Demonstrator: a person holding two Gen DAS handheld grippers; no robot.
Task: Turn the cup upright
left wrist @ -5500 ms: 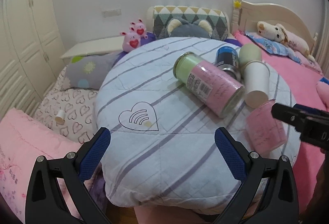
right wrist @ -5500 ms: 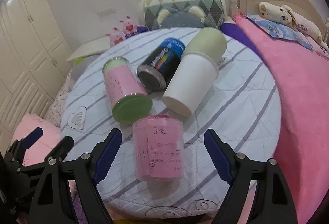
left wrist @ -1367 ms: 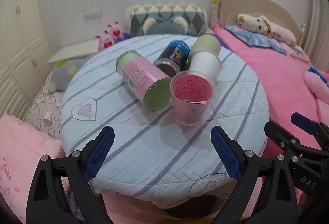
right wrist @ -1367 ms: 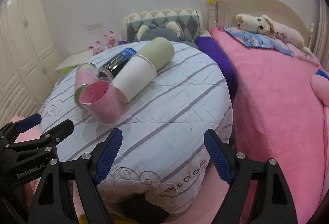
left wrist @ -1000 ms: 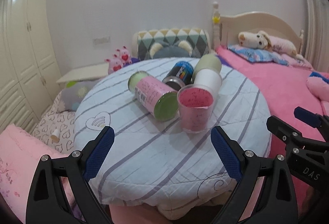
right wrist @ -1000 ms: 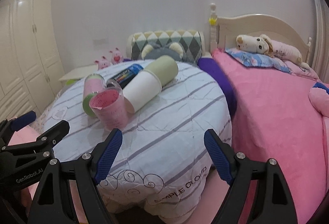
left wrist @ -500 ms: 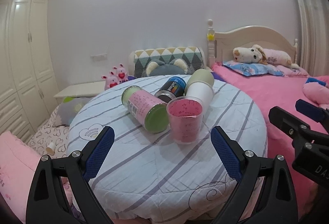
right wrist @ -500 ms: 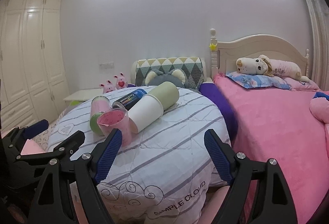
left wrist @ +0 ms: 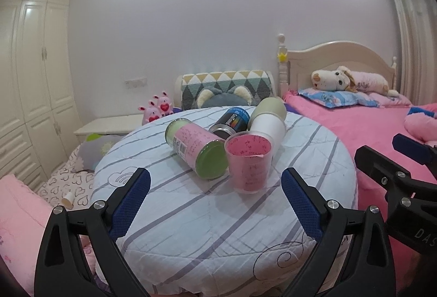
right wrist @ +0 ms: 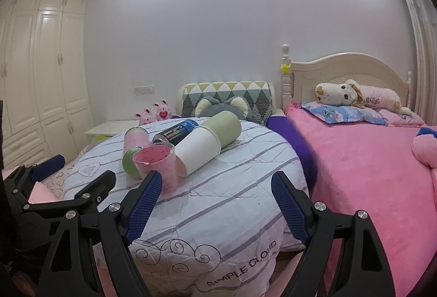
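Pink cup [left wrist: 250, 162]: upright on worktop [left wrist: 207, 215], mouth up, 12 o'clock of left gripper [left wrist: 215, 200]. Both grippers wide open, empty; right gripper [right wrist: 215, 200] offset.

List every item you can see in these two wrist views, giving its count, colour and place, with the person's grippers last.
Pink cup: one, clear with pink paper, upright, front of the cluster.
Pink canister: one, pink, green ends, lying left of cup.
White paper cup: one, lying behind pink cup.
Green cup: one, pale green, lying behind the white one.
Can: one, black and blue, lying.
Round table: one, striped white cloth.
Bed: one, pink.
Plush dog: one, cream, on bed.
Pink bunnies: two, beside nightstand.
Left gripper: open.
Right gripper: open.
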